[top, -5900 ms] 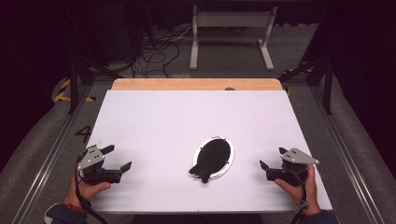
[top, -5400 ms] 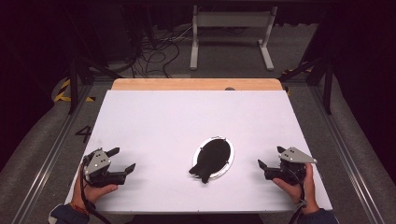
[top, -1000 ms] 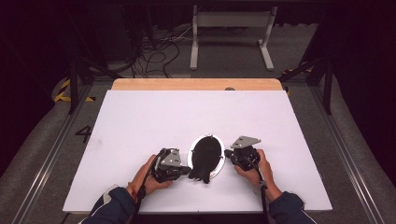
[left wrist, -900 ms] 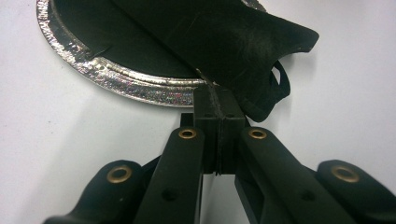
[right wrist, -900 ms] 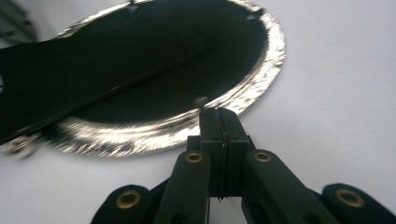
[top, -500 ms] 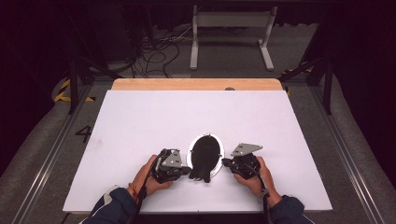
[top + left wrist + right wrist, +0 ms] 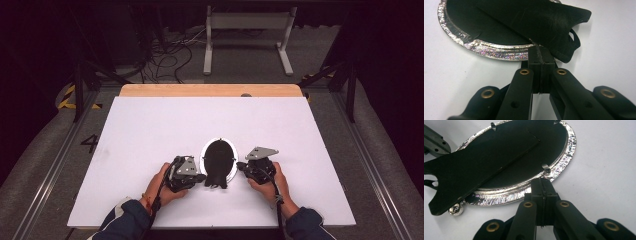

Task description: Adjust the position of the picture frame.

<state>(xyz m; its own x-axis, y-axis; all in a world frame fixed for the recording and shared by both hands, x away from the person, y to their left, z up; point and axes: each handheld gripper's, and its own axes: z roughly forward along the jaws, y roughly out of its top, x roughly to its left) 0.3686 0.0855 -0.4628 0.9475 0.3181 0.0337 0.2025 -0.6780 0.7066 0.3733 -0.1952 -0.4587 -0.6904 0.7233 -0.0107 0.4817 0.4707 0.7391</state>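
An oval silver-rimmed picture frame [image 7: 202, 156] lies face down on the white table, its black back up. Its black stand flap [image 7: 216, 180] sticks out over the near rim. My left gripper [image 7: 201, 177] is shut, its tips at the frame's near left, touching the silver rim [image 7: 474, 45] just under the edge of the stand flap [image 7: 544, 22]. My right gripper [image 7: 240, 165] is shut too, its tips against the silver rim [image 7: 564, 162] on the other side, beside a small metal tab [image 7: 545, 167]. Nothing shows between either pair of jaws.
The white table top [image 7: 150, 130] spreads wide around the frame, with a wooden strip [image 7: 210, 90] along its far edge. Dark floor, cables and a metal stand lie beyond. A small metal knob [image 7: 456, 210] sits at the frame's rim under the flap.
Both hands came in from the table's outer sides to the frame. In the last second the right gripper shifted slightly and the frame turned a little more upright.
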